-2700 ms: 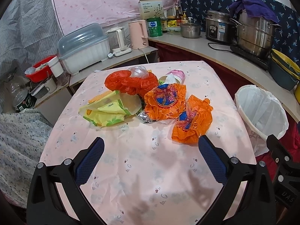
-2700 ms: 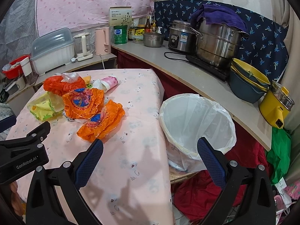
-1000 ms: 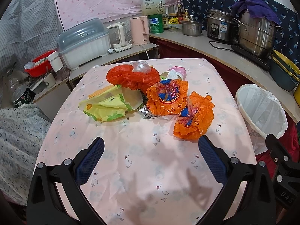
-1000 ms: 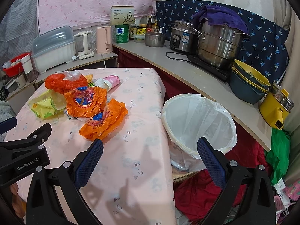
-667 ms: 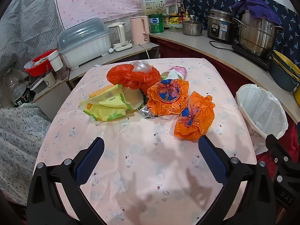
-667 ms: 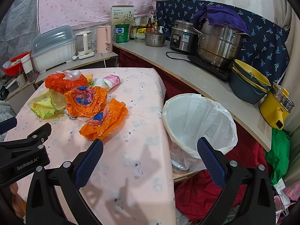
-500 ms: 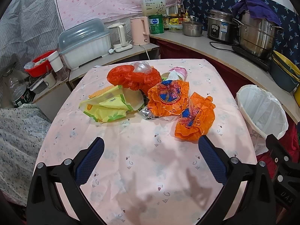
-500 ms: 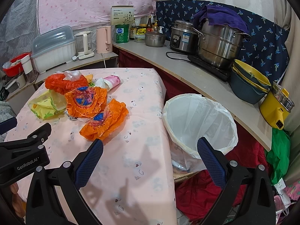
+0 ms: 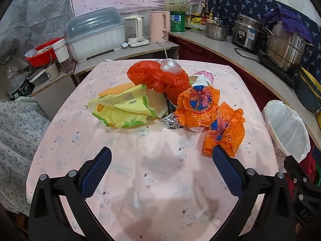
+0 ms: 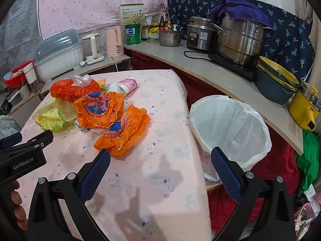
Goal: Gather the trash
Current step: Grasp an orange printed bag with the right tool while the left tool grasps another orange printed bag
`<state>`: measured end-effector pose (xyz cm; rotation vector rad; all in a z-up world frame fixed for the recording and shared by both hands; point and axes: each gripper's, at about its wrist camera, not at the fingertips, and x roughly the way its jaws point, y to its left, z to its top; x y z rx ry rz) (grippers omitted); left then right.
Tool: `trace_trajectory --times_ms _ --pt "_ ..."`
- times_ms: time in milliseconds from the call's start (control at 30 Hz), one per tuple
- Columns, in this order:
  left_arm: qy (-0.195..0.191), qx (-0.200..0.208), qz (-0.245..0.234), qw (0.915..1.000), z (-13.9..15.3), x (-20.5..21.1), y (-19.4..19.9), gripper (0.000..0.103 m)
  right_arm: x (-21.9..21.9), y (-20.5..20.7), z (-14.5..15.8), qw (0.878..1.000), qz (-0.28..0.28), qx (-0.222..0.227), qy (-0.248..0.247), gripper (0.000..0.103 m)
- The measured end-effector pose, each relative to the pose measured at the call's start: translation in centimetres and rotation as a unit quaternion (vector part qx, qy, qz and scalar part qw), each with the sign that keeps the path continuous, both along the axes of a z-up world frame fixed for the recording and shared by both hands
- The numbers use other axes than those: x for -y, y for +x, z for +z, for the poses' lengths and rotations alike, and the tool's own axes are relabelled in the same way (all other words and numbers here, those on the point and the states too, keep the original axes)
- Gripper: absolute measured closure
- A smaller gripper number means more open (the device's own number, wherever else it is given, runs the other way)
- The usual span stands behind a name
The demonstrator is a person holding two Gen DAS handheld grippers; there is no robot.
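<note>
Yellow-green plastic wrapper (image 9: 124,110): at 10 o'clock from my left gripper (image 9: 161,157), flat on the pink patterned tablecloth (image 9: 160,180).
Crumpled red plastic bag (image 9: 158,78): at 12 o'clock, behind the wrapper, a clear plastic wad on top.
Two orange printed plastic bags (image 9: 208,116): at 1 o'clock, overlapping; the nearer one lies just beyond my left gripper's right fingertip.
My left jaws: spread wide, holding nothing.
My right gripper (image 10: 160,158): jaws spread wide, empty, above the table's right edge.
White-lined trash bin (image 10: 230,130): at 1 o'clock from my right gripper, beside the table.
</note>
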<state>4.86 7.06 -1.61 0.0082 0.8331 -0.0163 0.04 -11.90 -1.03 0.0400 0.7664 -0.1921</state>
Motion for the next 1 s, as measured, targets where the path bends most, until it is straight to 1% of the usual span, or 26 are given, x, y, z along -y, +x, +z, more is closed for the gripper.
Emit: trace_trajectory --times_ms 200,333,400,500,633,700,767,833,867,900,1000 --pt "0.025 0.009 0.010 0.9996 -0.6 -1.9 1.3 0.007 -1.9 2.6 -1.9 1.000 0.015 -0.012 0.013 0.007" --pt "0.026 0.002 0.000 0.9997 -1.3 -2.3 2.5 0.007 -2.8 4.9 -3.3 0.999 0.026 -0.028 0.028 0.008" --pt "0.028 0.005 -0.007 0.9996 -1.5 -2.3 3.0 0.007 -3.0 6.1 -4.0 0.998 0.027 -0.038 0.037 0.014" --pt "0.027 0.003 -0.016 0.9995 -1.9 -2.1 4.1 0.007 -3.1 7.8 -5.1 0.997 0.024 -0.050 0.057 0.018" --pt "0.009 -0.006 -0.024 0.9996 -2.4 -1.8 5.7 0.007 -2.7 9.9 -6.8 0.993 0.016 -0.072 0.090 0.024" --pt "0.001 -0.007 -0.030 0.9995 -2.6 -1.5 6.5 0.007 -2.4 10.8 -7.6 0.991 0.012 -0.085 0.106 0.030" --pt "-0.007 -0.010 -0.037 0.9992 -2.8 -1.1 7.4 0.007 -2.2 11.5 -8.4 0.988 0.009 -0.096 0.122 0.033" --pt "-0.013 -0.014 -0.044 0.9989 -3.1 -0.6 8.3 0.007 -2.1 12.0 -9.1 0.985 0.008 -0.106 0.135 0.038" --pt "-0.015 -0.015 -0.047 0.9987 -3.2 -0.3 8.7 0.007 -2.1 12.2 -9.4 0.984 0.009 -0.111 0.137 0.045" --pt "-0.017 -0.016 -0.050 0.9985 -3.3 0.1 9.1 0.007 -2.1 12.3 -9.7 0.983 0.010 -0.116 0.140 0.054" --pt "-0.021 -0.019 -0.060 0.9978 -3.8 1.1 10.2 0.007 -1.7 12.3 -10.3 0.981 0.011 -0.119 0.151 0.069"
